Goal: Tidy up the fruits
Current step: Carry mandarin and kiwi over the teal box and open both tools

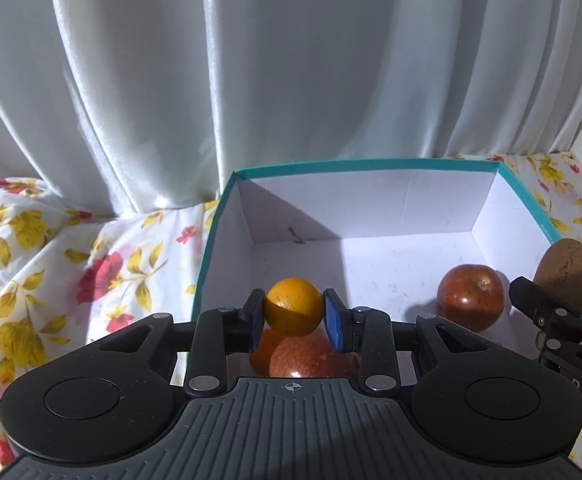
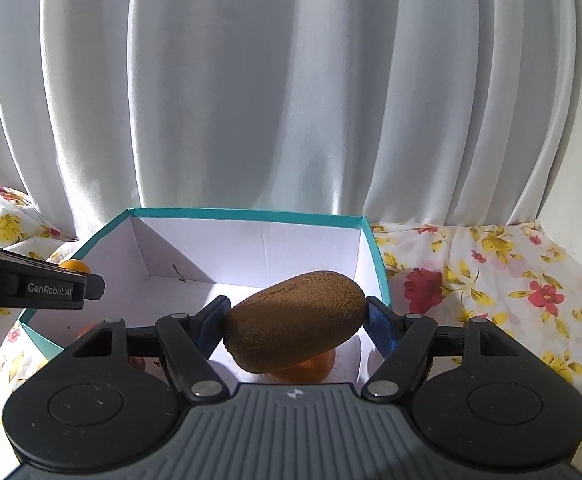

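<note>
My left gripper (image 1: pixel 294 314) is shut on a small orange (image 1: pixel 294 306) and holds it above the near left part of a teal box (image 1: pixel 363 165) with a white inside. Below it lie a red apple (image 1: pixel 311 358) and another orange (image 1: pixel 259 354). A second red apple (image 1: pixel 471 298) lies in the box at the right. My right gripper (image 2: pixel 296 320) is shut on a brown kiwi (image 2: pixel 296 318) over the box's near right part; the kiwi also shows in the left wrist view (image 1: pixel 566 270). An orange fruit (image 2: pixel 305 368) lies under it.
The box (image 2: pixel 247 213) stands on a white cloth with red and yellow flowers (image 1: pixel 51 264). A white curtain (image 1: pixel 291 60) hangs close behind the box. The left gripper's body (image 2: pixel 31 284) reaches in at the left of the right wrist view.
</note>
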`<action>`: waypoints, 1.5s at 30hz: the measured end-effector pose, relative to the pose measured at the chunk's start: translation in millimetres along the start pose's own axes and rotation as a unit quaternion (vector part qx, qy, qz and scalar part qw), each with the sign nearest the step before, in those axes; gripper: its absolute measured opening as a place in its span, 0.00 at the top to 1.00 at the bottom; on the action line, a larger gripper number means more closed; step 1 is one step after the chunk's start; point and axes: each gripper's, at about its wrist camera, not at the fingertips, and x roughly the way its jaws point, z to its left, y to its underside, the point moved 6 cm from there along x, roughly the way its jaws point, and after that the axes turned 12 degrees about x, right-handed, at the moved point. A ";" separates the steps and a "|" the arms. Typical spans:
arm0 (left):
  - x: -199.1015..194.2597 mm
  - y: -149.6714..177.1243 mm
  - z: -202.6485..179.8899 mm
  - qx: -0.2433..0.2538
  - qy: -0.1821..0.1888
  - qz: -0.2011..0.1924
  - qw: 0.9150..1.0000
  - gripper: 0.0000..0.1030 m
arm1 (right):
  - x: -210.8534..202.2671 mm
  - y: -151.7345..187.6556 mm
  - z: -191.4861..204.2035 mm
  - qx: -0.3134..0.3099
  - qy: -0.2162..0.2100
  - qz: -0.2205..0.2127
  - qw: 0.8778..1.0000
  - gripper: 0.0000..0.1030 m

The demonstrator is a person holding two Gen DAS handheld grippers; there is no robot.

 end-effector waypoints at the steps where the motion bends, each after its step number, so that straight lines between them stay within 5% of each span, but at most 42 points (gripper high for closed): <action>1: 2.6 1.2 -0.1 0.000 0.002 0.002 1.000 0.66 | 1.5 1.3 -0.6 0.002 0.002 0.003 1.000 0.30; 24: 18.6 16.9 4.1 -0.003 0.024 0.014 1.000 0.65 | 22.9 26.5 -2.8 -0.021 0.041 0.028 0.999 0.29; 27: 11.8 15.6 7.5 -0.013 0.027 -0.011 0.999 0.28 | 21.5 25.9 -2.8 -0.018 0.039 0.025 0.999 0.28; 32: -19.3 16.6 14.3 -0.015 0.027 -0.085 0.996 0.26 | -4.9 10.4 -5.0 -0.009 0.034 -0.041 0.999 0.21; 39: -56.2 54.8 7.9 -0.022 0.059 -0.131 0.989 0.17 | -57.3 20.4 -15.7 0.013 0.026 -0.103 0.994 0.16; 45: -55.9 91.5 -27.5 0.045 0.079 -0.126 0.988 0.17 | -62.9 72.9 -20.6 0.009 0.046 -0.068 0.997 0.16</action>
